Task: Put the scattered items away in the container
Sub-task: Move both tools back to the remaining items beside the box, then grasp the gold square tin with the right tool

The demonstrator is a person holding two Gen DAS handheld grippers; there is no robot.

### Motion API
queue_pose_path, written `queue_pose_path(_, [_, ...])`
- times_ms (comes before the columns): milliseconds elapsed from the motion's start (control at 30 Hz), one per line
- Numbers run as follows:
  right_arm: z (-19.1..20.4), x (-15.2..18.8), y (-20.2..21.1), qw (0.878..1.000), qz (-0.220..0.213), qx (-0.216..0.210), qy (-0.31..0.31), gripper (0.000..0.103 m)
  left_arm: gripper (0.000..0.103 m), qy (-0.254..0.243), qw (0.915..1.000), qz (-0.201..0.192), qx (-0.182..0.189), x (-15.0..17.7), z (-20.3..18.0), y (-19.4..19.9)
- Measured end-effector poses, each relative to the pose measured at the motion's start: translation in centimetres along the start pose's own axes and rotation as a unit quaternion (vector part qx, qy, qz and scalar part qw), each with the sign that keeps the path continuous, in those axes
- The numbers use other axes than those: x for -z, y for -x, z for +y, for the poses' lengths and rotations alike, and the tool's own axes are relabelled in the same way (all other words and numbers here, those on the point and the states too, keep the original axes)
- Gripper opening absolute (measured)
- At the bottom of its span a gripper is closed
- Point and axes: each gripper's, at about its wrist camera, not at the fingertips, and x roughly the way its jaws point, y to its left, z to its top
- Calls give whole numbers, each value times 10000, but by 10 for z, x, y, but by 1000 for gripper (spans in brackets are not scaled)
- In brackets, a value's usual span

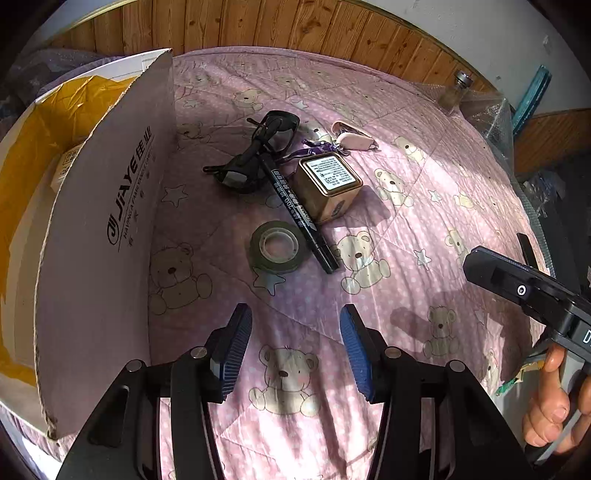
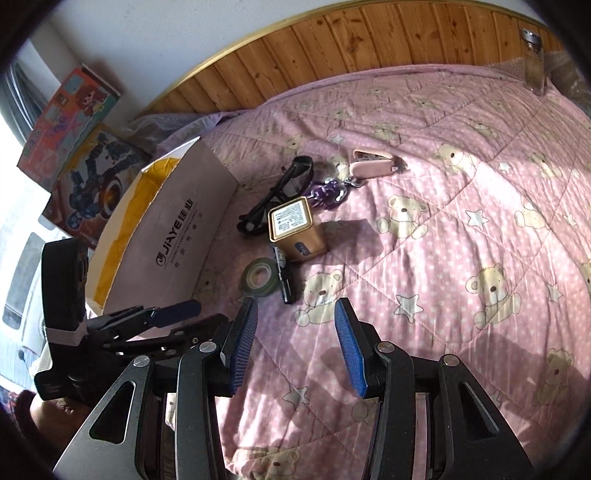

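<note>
On the pink bear quilt lie a roll of tape (image 1: 279, 246) (image 2: 259, 277), a black marker (image 1: 295, 206) (image 2: 282, 275), a gold tin (image 1: 328, 186) (image 2: 295, 229), dark glasses (image 1: 255, 151) (image 2: 280, 192), a purple lanyard (image 2: 328, 192) and a pink stapler (image 1: 354, 138) (image 2: 373, 161). A cardboard box (image 1: 99, 206) (image 2: 177, 243) with yellow lining stands to the left. My left gripper (image 1: 295, 350) is open, just short of the tape, nothing between its fingers. My right gripper (image 2: 295, 343) is open too, further back from the pile.
A wooden headboard (image 1: 258, 26) (image 2: 369, 40) runs behind the bed. A glass jar (image 1: 456, 90) (image 2: 533, 62) stands at the far right edge. Toy boxes (image 2: 74, 147) lean on the wall past the carton. A hand (image 1: 554, 398) holds the right gripper's handle.
</note>
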Motion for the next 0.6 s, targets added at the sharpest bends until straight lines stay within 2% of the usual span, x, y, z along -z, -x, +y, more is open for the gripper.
queue_pose_path(100, [13, -19, -19, 9995, 22, 29, 304, 51, 57, 10, 10000, -75, -57, -14, 4, -12])
queue_pose_path(267, [29, -46, -58, 9968, 106, 270, 741, 54, 57, 60, 10000, 17, -51, -34, 11, -39])
queue_pose_path(367, [29, -52, -87, 9935, 348, 516, 949, 55, 57, 7, 9999, 120, -49, -39, 13, -54])
queue_pose_path(433, [26, -53, -97, 9911, 304, 780, 1038, 57, 57, -76, 9997, 211, -54, -41, 13, -64])
queue_pose_path(467, [23, -54, -100, 9903, 297, 865, 1043, 57, 57, -105, 9996, 243, -76, -41, 13, -68])
queue_pose_path(600, [-7, -60, -111, 9964, 581, 465, 410, 56, 58, -141, 9998, 135, -24, -46, 16, -72])
